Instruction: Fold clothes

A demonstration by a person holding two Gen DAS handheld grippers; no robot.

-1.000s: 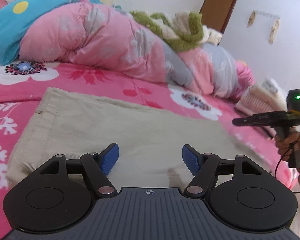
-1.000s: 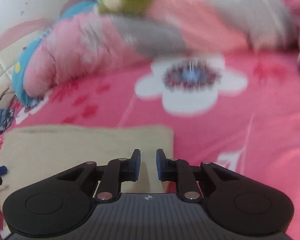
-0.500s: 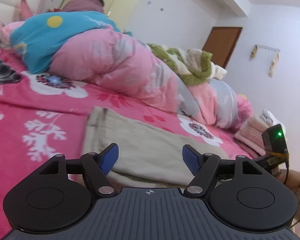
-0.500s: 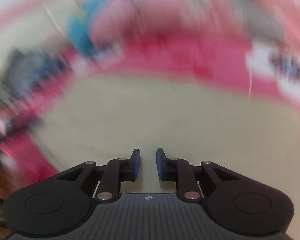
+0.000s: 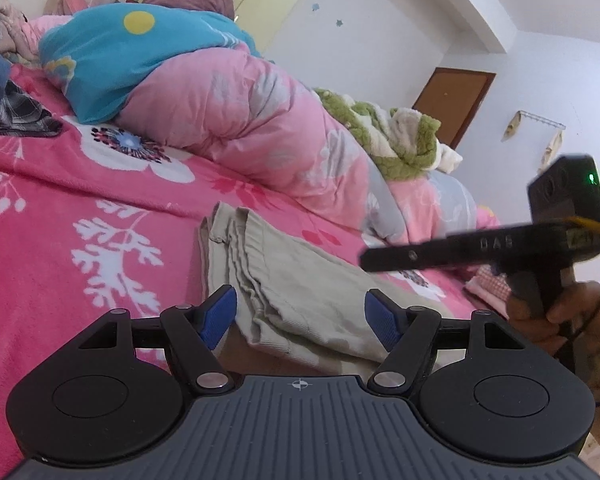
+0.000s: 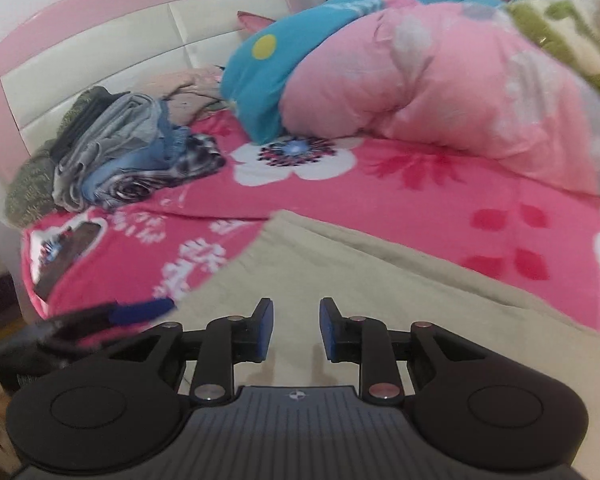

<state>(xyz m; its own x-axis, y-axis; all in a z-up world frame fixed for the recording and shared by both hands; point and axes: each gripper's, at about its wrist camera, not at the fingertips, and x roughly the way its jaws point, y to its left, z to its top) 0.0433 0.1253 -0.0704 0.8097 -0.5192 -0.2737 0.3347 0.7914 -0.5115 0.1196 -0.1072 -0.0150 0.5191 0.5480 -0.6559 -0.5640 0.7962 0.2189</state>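
Between folds: beige trousers (image 5: 300, 292) lie part-folded beside the quilt (image 5: 236, 120). Left gripper (image 5: 300, 314) released and empty; right gripper (image 6: 296, 328) opening, empty. Next, probably gripping a trouser edge.

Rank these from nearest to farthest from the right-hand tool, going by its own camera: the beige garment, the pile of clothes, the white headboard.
1. Beige garment, directly under the right tool.
2. Pile of clothes, farther up the bed, left.
3. White headboard, behind the pile, top left.
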